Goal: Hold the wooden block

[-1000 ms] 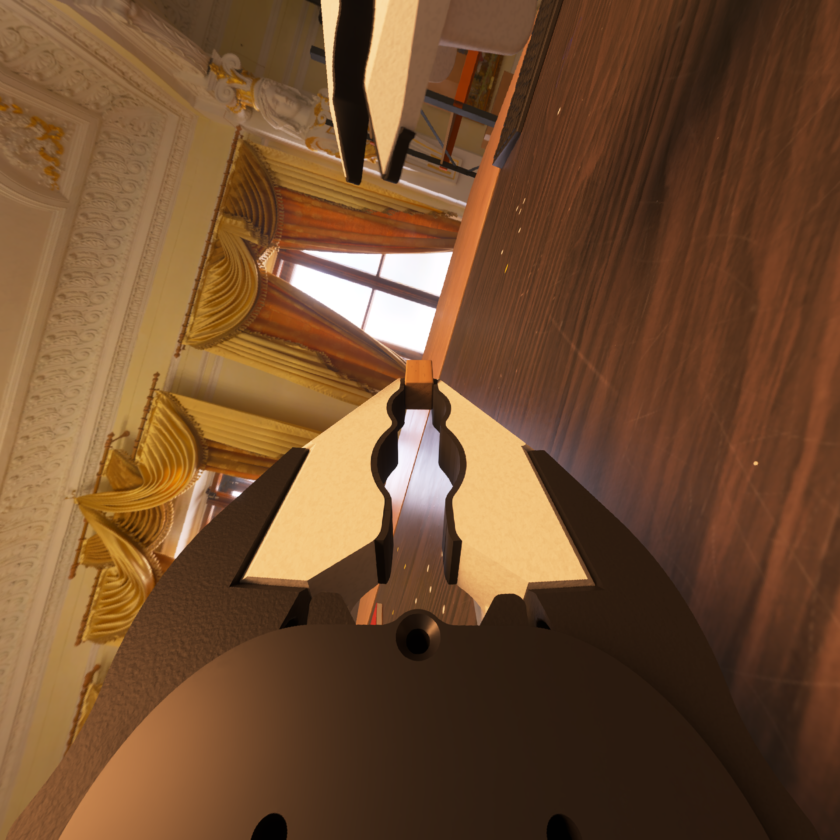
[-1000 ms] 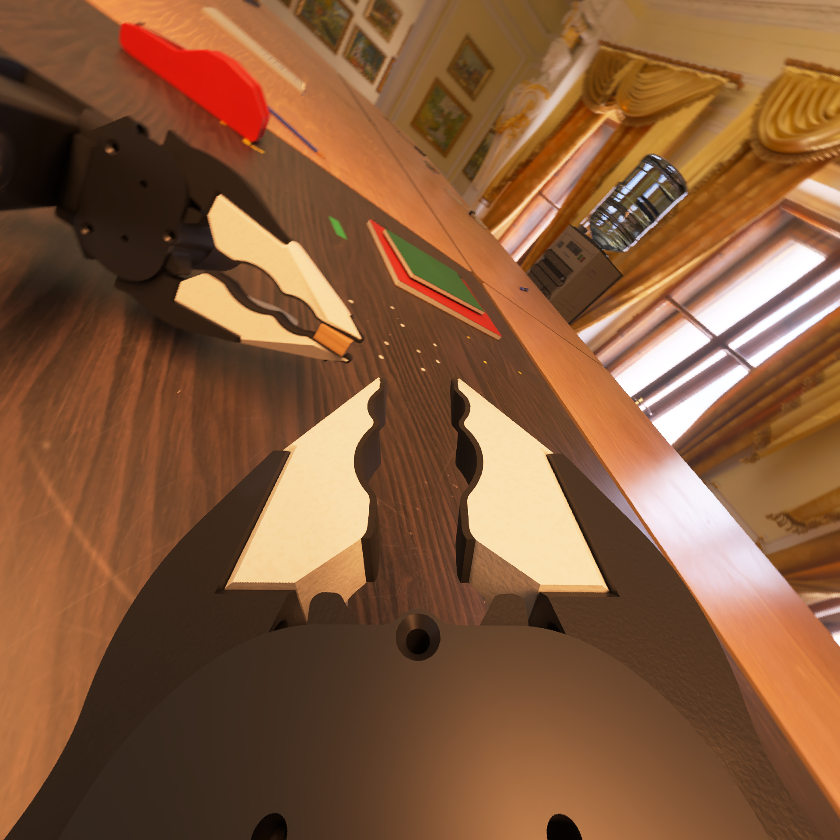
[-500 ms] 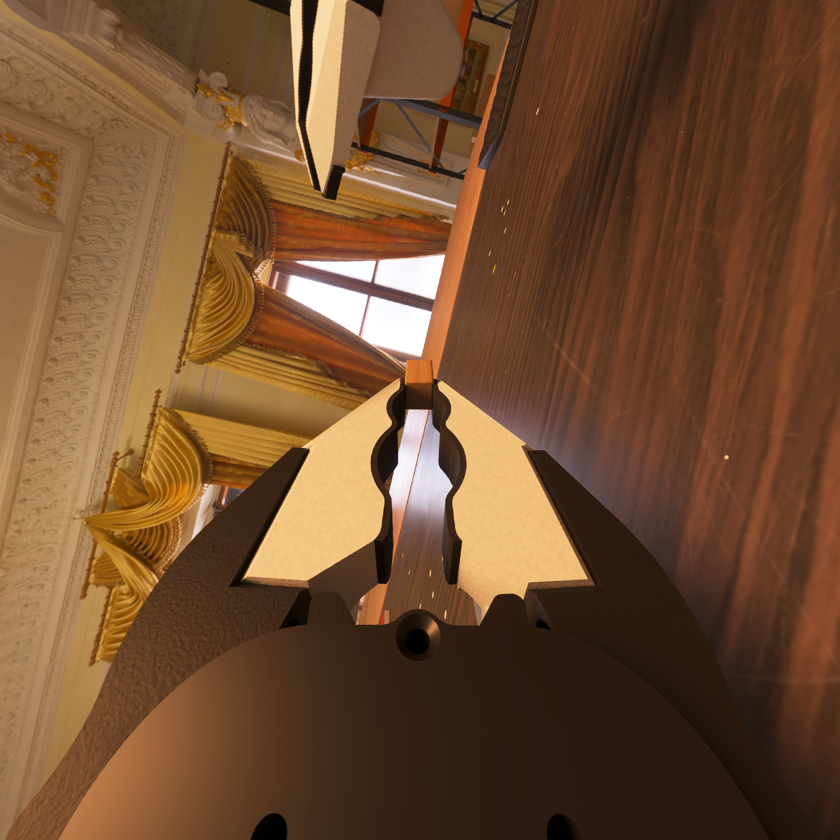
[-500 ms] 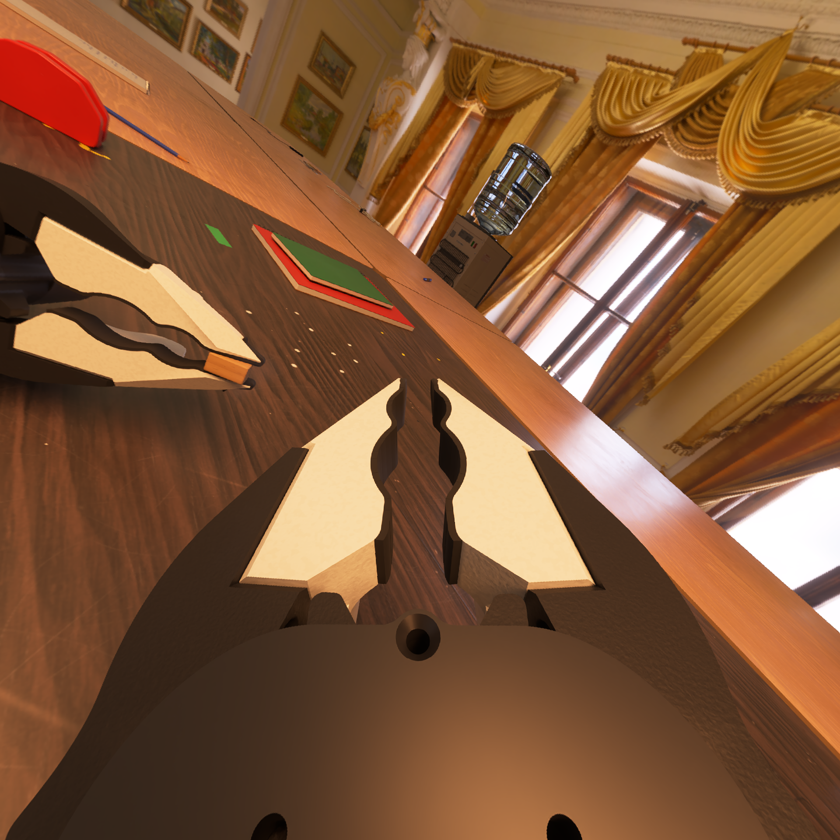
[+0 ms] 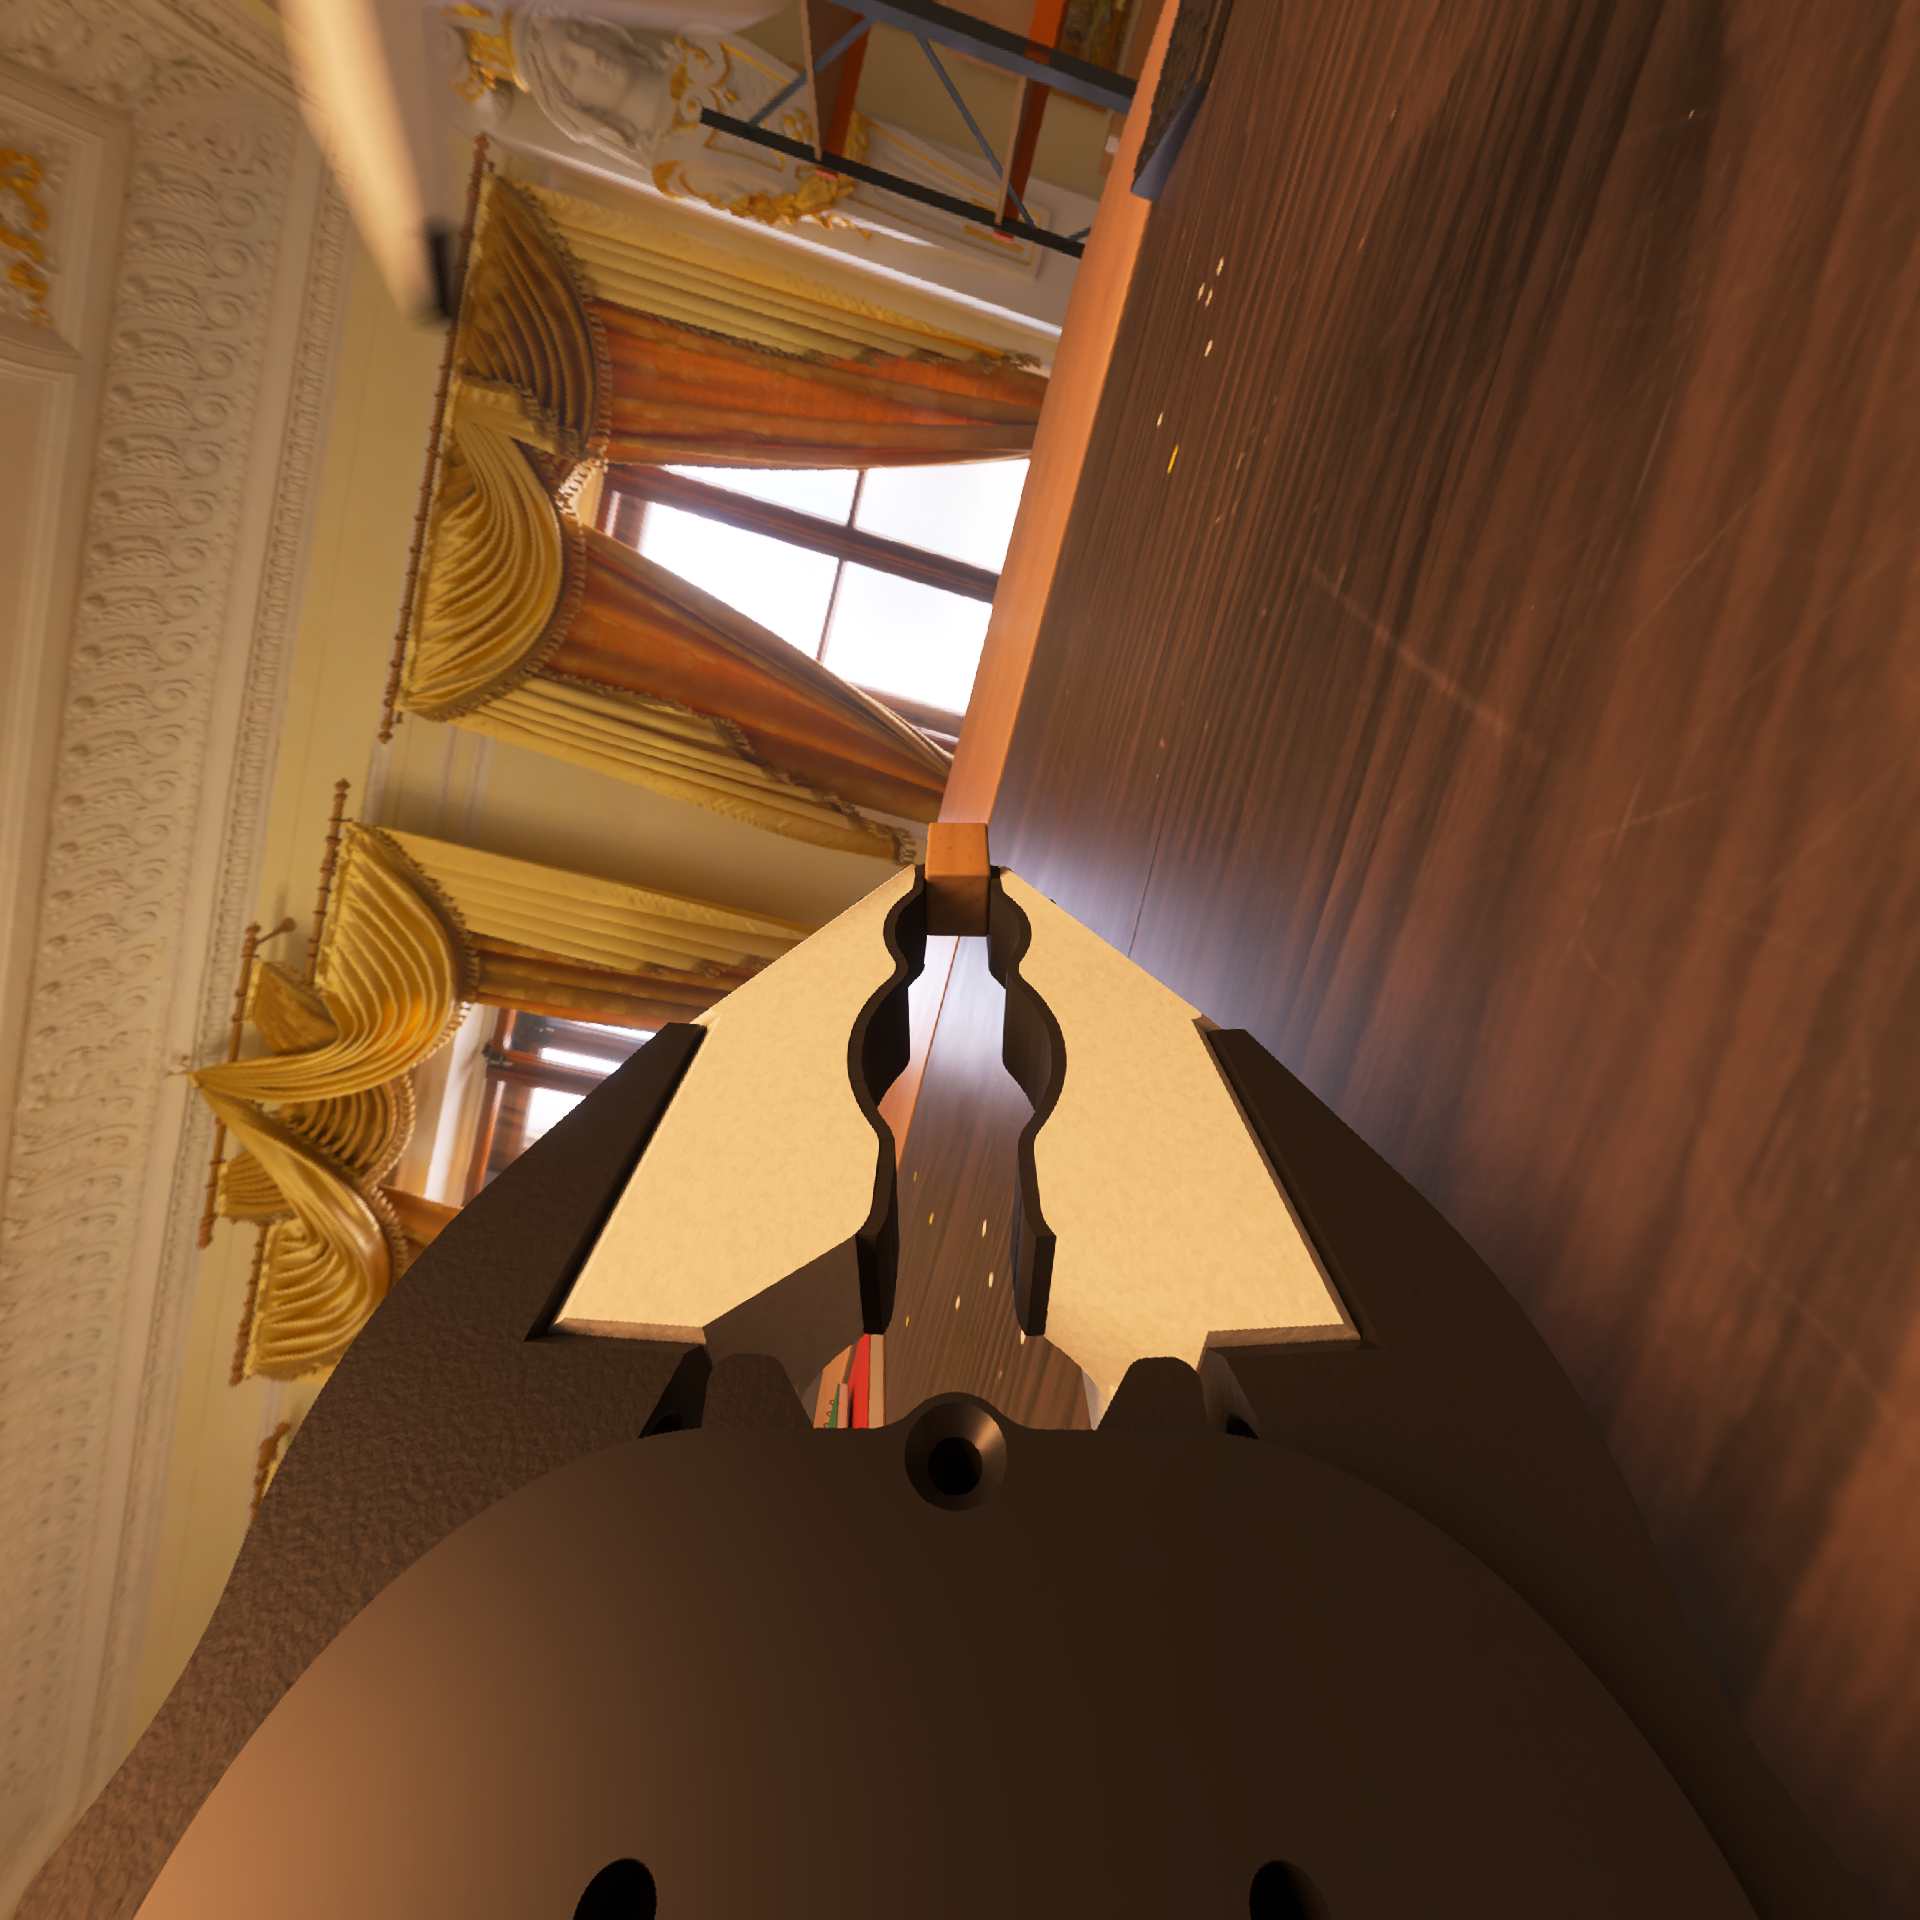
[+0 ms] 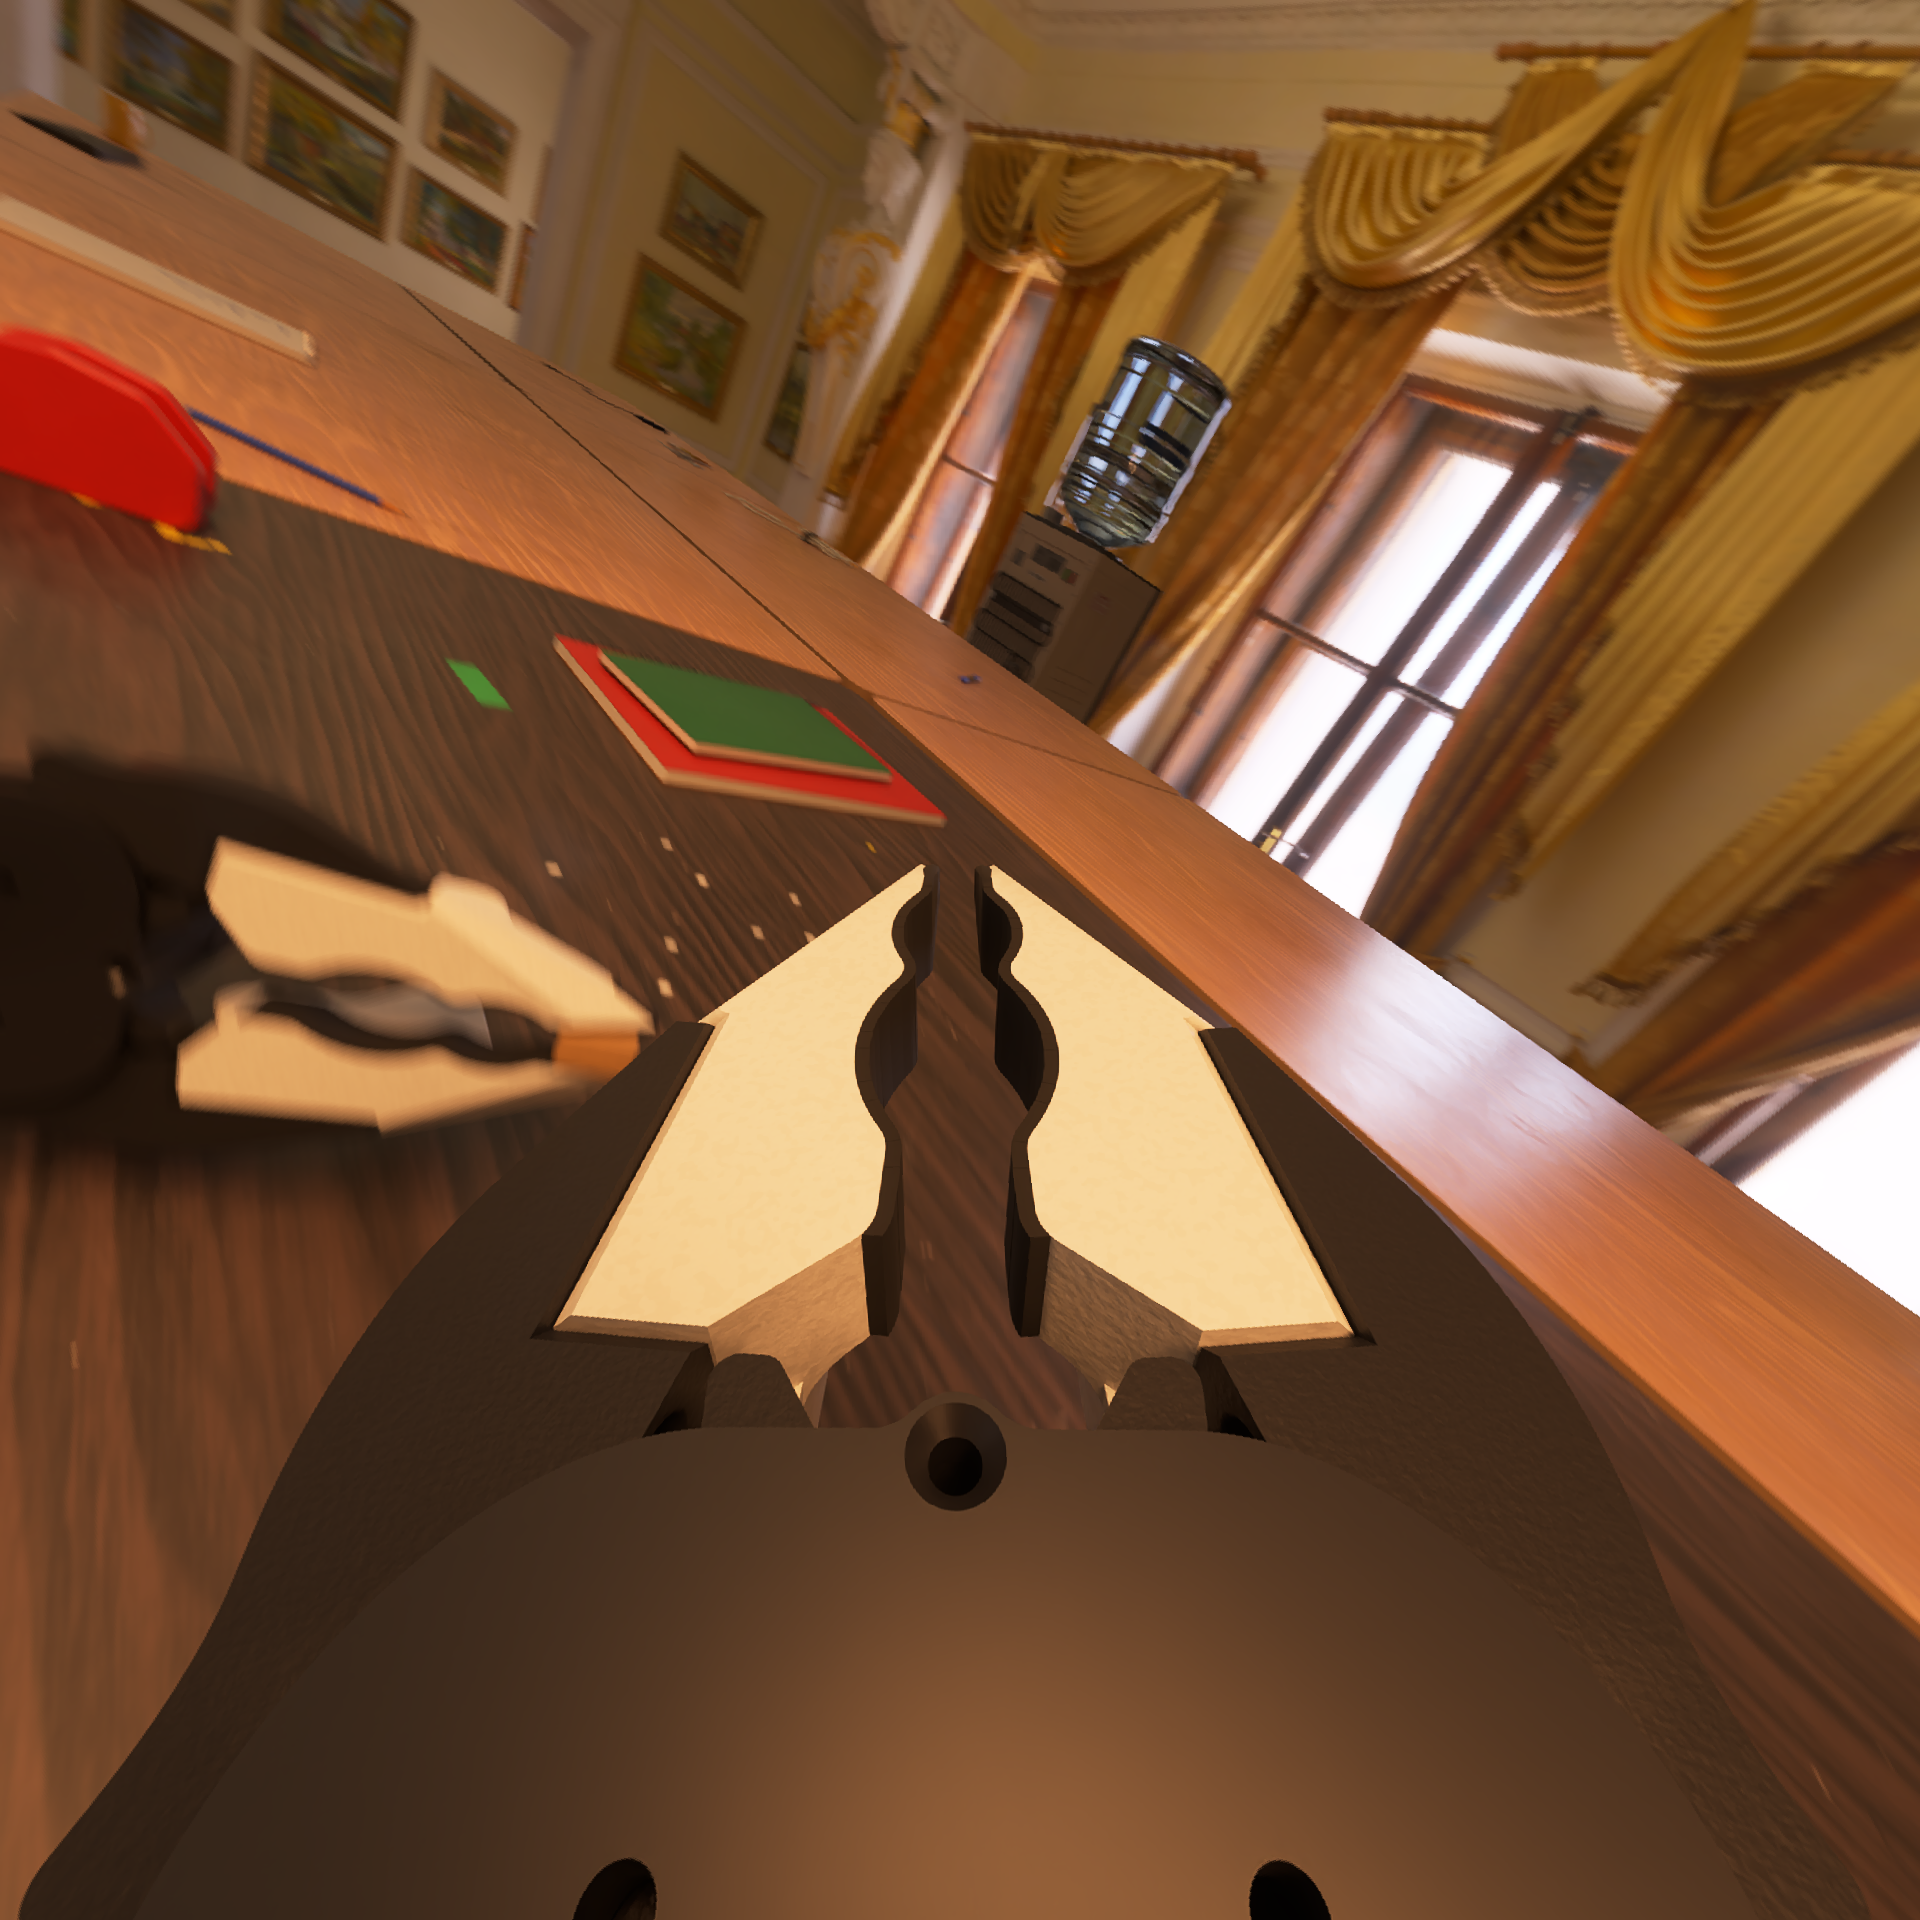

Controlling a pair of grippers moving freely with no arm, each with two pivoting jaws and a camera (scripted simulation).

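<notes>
The wooden block (image 5: 956, 873) is a small orange-brown cube pinched between the tips of my left gripper (image 5: 956, 891), which is shut on it and holds it above the dark wooden table (image 5: 1507, 831). The right wrist view shows the left gripper (image 6: 608, 1044), blurred, at the left just above the table, with the block (image 6: 592, 1049) at its tip, close beside the left finger of my right gripper (image 6: 954, 878). The right gripper's jaws are almost together with nothing between them. The right gripper (image 5: 364, 156) shows as a pale blur at the top left of the left wrist view.
On the table ahead in the right wrist view lie a green board on a red board (image 6: 748, 727), a small green square (image 6: 478, 686), a red object (image 6: 94, 436), a blue pen (image 6: 281, 457) and a pale strip (image 6: 156, 281). The table edge (image 6: 1351, 997) runs along the right.
The right gripper's jaws have closed from wide apart to nearly touching. The left gripper, still on the block, now sits lower and closer to the right gripper in the right wrist view.
</notes>
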